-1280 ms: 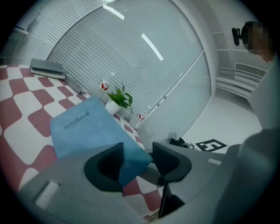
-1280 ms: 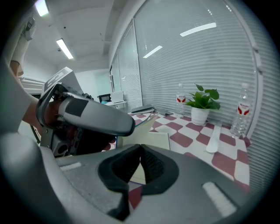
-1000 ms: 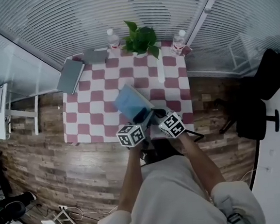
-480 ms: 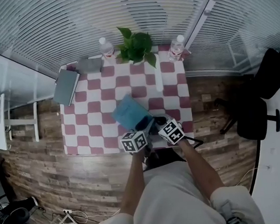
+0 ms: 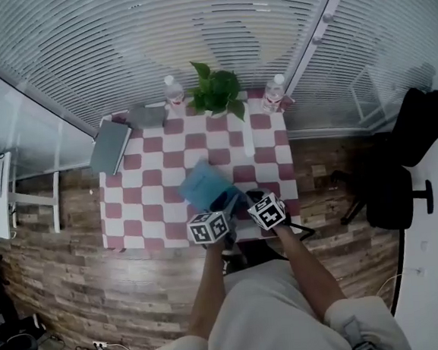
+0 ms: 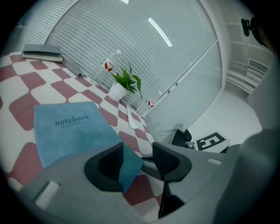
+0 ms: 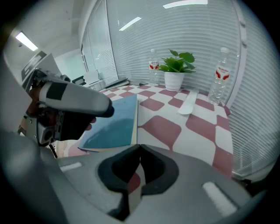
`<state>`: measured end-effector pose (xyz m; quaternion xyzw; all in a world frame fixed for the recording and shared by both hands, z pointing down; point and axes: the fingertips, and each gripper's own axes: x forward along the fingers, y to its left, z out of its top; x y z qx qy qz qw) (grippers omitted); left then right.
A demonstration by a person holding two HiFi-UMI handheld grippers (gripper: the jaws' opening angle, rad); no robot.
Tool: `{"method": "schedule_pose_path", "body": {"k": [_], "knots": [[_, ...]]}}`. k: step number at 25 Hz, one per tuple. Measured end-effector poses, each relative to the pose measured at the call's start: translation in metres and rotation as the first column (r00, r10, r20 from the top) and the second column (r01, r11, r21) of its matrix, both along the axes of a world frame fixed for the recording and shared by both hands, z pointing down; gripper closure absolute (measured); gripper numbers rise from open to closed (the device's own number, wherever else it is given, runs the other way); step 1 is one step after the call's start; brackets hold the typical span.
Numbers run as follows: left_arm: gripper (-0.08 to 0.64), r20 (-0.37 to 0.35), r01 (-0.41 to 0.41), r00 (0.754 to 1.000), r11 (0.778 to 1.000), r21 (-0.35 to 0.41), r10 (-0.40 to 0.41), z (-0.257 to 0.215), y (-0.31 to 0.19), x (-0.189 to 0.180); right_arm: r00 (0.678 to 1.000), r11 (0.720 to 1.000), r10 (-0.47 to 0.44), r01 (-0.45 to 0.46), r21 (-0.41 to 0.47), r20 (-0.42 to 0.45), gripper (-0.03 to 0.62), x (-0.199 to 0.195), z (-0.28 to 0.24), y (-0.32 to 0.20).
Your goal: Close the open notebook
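Down it goes: a second ago the blue cover stood tipped up ahead of your claws, and now the notebook [image 6: 72,131] lies flat on the checkered table [image 5: 266,151]. Its cover faces up and the word "notebook" reads plainly.

Your left gripper [image 6: 138,159] has its jaws spread apart. The notebook's near corner sits in the gap between them, but nothing is pinched that I can see. The rest of the book stretches away ahead and to that claw's left.

Your right gripper [image 7: 140,164] has its jaws pressed together on nothing. The notebook lies just ahead of it and to its left, with bare table straight in front.

Both claws have drawn back toward the near edge since half a second ago. I'd judge the closing done; you've only to lift that left claw clear without catching the corner.
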<state>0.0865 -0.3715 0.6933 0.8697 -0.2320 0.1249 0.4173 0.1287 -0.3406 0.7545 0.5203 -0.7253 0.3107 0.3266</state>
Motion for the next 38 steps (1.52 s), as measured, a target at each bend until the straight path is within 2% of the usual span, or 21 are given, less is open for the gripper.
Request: {"method": "schedule_pose_path", "body": {"k": [4, 7, 12, 16, 18, 22, 28, 31, 38], "knots": [[0.368, 0.021, 0.025, 0.999, 0.997, 0.075, -0.027, -0.018, 0.002, -0.024, 0.994, 0.994, 0.104, -0.104, 0.016, -0.031, 0.591, 0.011, -0.016, 0.002], [0.368, 0.052, 0.040, 0.998, 0.991, 0.128, -0.047, -0.029, 0.013, -0.048, 0.980, 0.980, 0.196, -0.194, 0.052, -0.028, 0.591, 0.018, -0.029, 0.003], [0.367, 0.086, 0.110, 0.988, 0.975, 0.193, -0.129, -0.043, 0.034, -0.096, 0.938, 0.930, 0.340, -0.345, 0.124, 0.062, 0.591, 0.013, -0.060, 0.008], [0.367, 0.076, 0.180, 0.977, 0.963, 0.201, -0.199, -0.045, 0.058, -0.126, 0.915, 0.900, 0.374, -0.398, 0.176, 0.154, 0.591, -0.005, -0.082, 0.026], [0.368, 0.074, 0.198, 0.974, 0.960, 0.197, -0.216, -0.043, 0.072, -0.134, 0.927, 0.909, 0.334, -0.365, 0.202, 0.172, 0.591, -0.021, -0.089, 0.036], [0.368, 0.088, 0.237, 0.961, 0.947, 0.218, -0.261, -0.047, 0.086, -0.151, 0.965, 0.941, 0.205, -0.240, 0.237, 0.164, 0.591, -0.054, -0.094, 0.040], [0.383, 0.091, 0.333, 0.924, 0.900, 0.281, -0.371, -0.072, 0.087, -0.157, 0.990, 0.960, 0.009, -0.048, 0.277, 0.139, 0.591, -0.083, -0.107, 0.047], [0.450, 0.092, 0.386, 0.897, 0.868, 0.314, -0.432, -0.088, 0.092, -0.148, 0.990, 0.951, -0.060, 0.017, 0.308, 0.131, 0.591, -0.079, -0.123, 0.052], [0.552, 0.124, 0.423, 0.864, 0.838, 0.346, -0.488, -0.097, 0.147, -0.112, 0.985, 0.939, -0.108, 0.055, 0.339, 0.138, 0.591, -0.039, -0.142, 0.101]]}}
